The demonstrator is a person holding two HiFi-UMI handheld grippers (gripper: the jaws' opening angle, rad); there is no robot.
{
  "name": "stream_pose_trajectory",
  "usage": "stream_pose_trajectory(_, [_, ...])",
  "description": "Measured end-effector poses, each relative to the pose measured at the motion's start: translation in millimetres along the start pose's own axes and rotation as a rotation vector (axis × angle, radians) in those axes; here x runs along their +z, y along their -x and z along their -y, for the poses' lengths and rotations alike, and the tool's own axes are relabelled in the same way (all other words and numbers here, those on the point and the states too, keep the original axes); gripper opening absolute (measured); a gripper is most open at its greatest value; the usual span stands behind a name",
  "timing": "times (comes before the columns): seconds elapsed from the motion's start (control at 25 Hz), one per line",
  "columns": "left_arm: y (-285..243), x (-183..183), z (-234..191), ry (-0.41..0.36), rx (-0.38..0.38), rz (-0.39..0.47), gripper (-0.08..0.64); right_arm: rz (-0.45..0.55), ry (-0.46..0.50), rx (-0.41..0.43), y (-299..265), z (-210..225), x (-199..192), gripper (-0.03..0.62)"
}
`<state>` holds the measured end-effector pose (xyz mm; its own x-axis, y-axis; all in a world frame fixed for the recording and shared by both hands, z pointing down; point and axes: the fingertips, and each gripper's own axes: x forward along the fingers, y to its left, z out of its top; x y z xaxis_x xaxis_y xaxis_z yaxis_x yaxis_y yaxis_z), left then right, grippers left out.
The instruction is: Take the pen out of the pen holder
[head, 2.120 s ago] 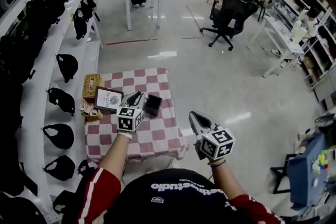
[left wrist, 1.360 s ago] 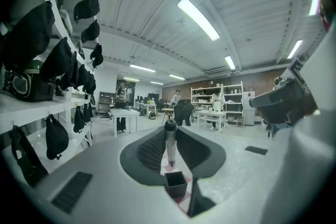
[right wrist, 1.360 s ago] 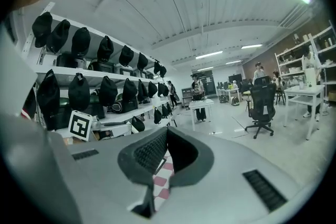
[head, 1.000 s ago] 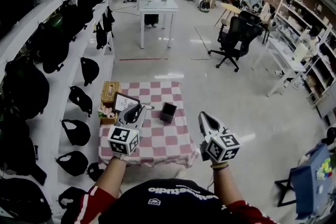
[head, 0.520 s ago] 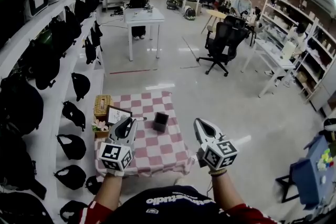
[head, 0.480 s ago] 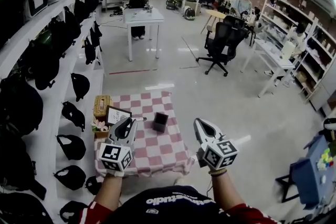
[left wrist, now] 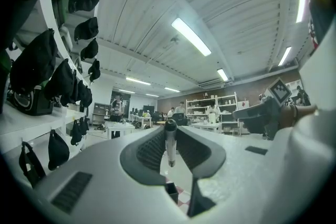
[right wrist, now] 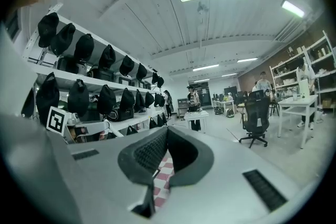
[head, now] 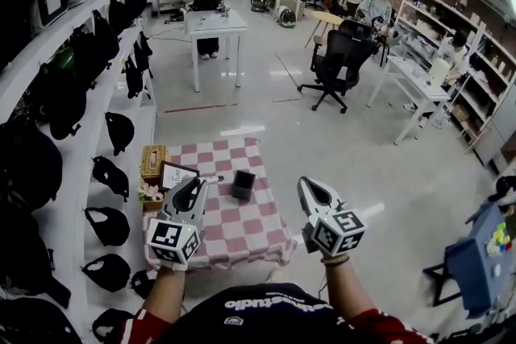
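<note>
Left gripper [head: 196, 184] pinches a slim grey pen [left wrist: 170, 145] at its jaw tips; the pen is out of the black square pen holder [head: 243, 184], just left of it and not touching. Right gripper [head: 310, 186], right of the holder, is pressed together and empty. The holder stands upright on the red-white checked tabletop [head: 242, 225].

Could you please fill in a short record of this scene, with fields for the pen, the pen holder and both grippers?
pen holder: black, upright on the checked tablecloth
pen: out of the pen holder, clamped in the left gripper
left gripper: shut on the pen, above the tablecloth's left part
right gripper: jaws together, nothing between them, right of the tablecloth
</note>
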<state>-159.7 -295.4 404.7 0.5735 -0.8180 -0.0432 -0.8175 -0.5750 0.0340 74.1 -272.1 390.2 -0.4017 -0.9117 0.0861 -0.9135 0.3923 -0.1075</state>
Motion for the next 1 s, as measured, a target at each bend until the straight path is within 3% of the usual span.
stream_pose_trajectory(1.0, [5, -9, -2, 0.020, 0.001, -0.010, 0.069, -0.024, 0.014, -0.001, 1, -7, -13, -0.002])
